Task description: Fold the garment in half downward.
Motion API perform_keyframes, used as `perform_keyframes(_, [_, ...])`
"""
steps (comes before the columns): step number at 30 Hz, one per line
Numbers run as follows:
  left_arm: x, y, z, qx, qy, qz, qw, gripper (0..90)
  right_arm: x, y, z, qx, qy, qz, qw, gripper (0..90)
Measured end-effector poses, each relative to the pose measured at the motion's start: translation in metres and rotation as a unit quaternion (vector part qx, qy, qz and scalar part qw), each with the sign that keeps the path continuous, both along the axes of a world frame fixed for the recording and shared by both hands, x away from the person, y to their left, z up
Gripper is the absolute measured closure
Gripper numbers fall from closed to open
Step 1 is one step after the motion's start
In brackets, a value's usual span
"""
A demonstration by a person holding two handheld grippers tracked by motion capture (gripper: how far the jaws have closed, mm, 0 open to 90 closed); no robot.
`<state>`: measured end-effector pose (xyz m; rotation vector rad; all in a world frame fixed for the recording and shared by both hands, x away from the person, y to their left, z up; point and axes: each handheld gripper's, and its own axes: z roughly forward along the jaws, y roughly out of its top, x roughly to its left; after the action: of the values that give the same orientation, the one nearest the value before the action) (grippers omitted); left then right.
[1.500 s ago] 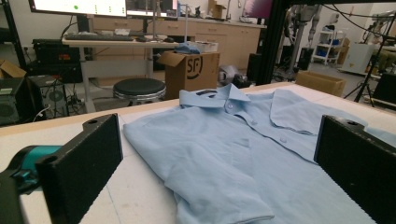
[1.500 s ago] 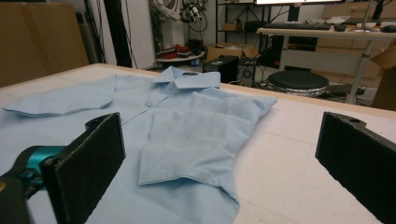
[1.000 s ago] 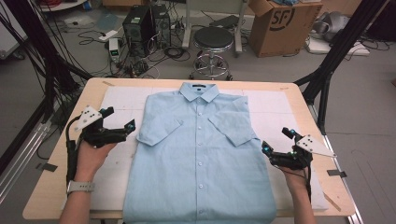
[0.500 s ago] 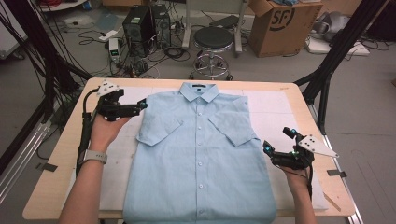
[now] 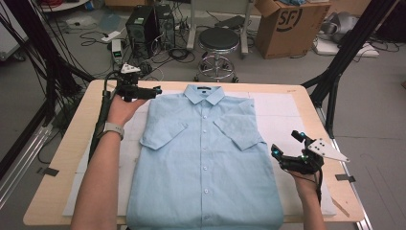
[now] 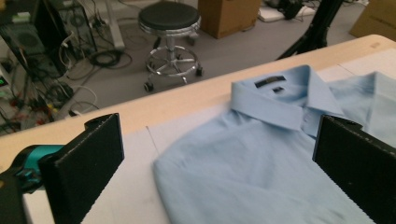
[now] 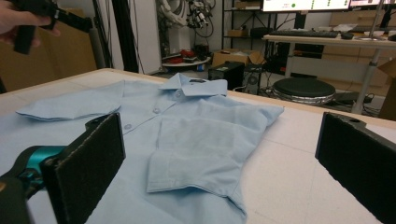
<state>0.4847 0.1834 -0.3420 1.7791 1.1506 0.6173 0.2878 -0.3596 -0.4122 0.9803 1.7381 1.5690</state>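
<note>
A light blue short-sleeved shirt [image 5: 206, 158] lies flat and buttoned on a white mat, collar [image 5: 205, 93] at the far side. My left gripper [image 5: 154, 92] is open beside the shirt's far left shoulder, jaws pointing toward the collar. In the left gripper view, the gripper [image 6: 219, 154] hovers with the shoulder of the shirt [image 6: 261, 154] and the collar [image 6: 280, 93] between its wide jaws. My right gripper [image 5: 286, 144] is open just off the shirt's right edge. In the right gripper view, the gripper [image 7: 219, 158] faces the folded sleeve of the shirt [image 7: 196, 126], holding nothing.
The white mat [image 5: 282, 110] covers most of the wooden table [image 5: 76, 143]. Beyond the far edge stand a black stool [image 5: 218, 40], a computer tower [image 5: 143, 28] with cables and a cardboard box [image 5: 282, 24]. Black frame legs [image 5: 335, 72] flank the table.
My left gripper has travelled from beside the left sleeve to the far side, up to the shirt's shoulder near the collar. The right gripper has stayed in place.
</note>
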Motion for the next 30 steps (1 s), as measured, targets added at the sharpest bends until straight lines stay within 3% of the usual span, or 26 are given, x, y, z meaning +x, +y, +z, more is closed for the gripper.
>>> perform_keyframes(3, [0.013, -0.001, -0.006, 0.009, 0.011, -0.003, 0.9999, 2.4, 0.000, -0.001, 0.000, 0.000, -0.001, 0.000, 1.0000, 0.1])
perform_keyframes(4, [0.017, 0.000, -0.009, 0.002, 0.003, 0.002, 1.0000, 2.5, -0.001, -0.001, 0.000, 0.001, 0.000, 0.000, 1.0000, 0.1])
perform_keyframes(5, [0.021, 0.003, -0.013, -0.007, 0.007, 0.005, 0.9999, 2.5, -0.001, -0.001, 0.000, 0.001, -0.001, 0.000, 1.0000, 0.2])
perform_keyframes(6, [0.024, 0.005, -0.017, -0.012, 0.013, 0.010, 0.9998, 2.5, -0.001, -0.001, 0.000, 0.001, -0.001, 0.001, 1.0000, 0.1])
perform_keyframes(8, [0.031, 0.009, -0.028, 0.001, 0.034, 0.019, 0.9992, 2.5, -0.001, -0.002, 0.000, 0.000, 0.000, 0.001, 1.0000, 0.1])
perform_keyframes(10, [0.037, 0.012, -0.038, 0.002, 0.051, 0.025, 0.9984, 2.5, -0.002, -0.001, 0.000, -0.004, 0.002, 0.001, 1.0000, 0.2])
perform_keyframes(13, [0.044, 0.017, -0.049, 0.005, 0.064, 0.033, 0.9974, 3.6, -0.003, -0.001, 0.000, -0.004, 0.002, 0.001, 1.0000, 0.1])
perform_keyframes(16, [0.050, 0.018, -0.055, 0.010, 0.075, 0.030, 0.9967, 17.1, -0.003, -0.001, 0.000, -0.005, 0.004, 0.001, 1.0000, 0.2])
perform_keyframes(17, [0.052, 0.018, -0.057, 0.000, 0.077, 0.029, 0.9966, 19.0, -0.004, 0.000, 0.000, -0.006, 0.003, 0.000, 1.0000, 0.1])
perform_keyframes(24, [0.060, 0.011, -0.074, 0.018, 0.091, 0.026, 0.9953, 32.3, -0.005, 0.001, 0.000, -0.012, 0.004, 0.001, 0.9999, 0.1])
perform_keyframes(27, [0.063, 0.008, -0.080, 0.009, 0.105, 0.039, 0.9936, 40.5, -0.006, 0.000, 0.000, -0.013, 0.005, -0.003, 0.9999, 0.2])
perform_keyframes(30, [0.065, 0.006, -0.086, 0.017, 0.105, 0.045, 0.9933, 45.8, -0.007, -0.001, 0.001, -0.010, 0.006, -0.011, 0.9999, 0.1])
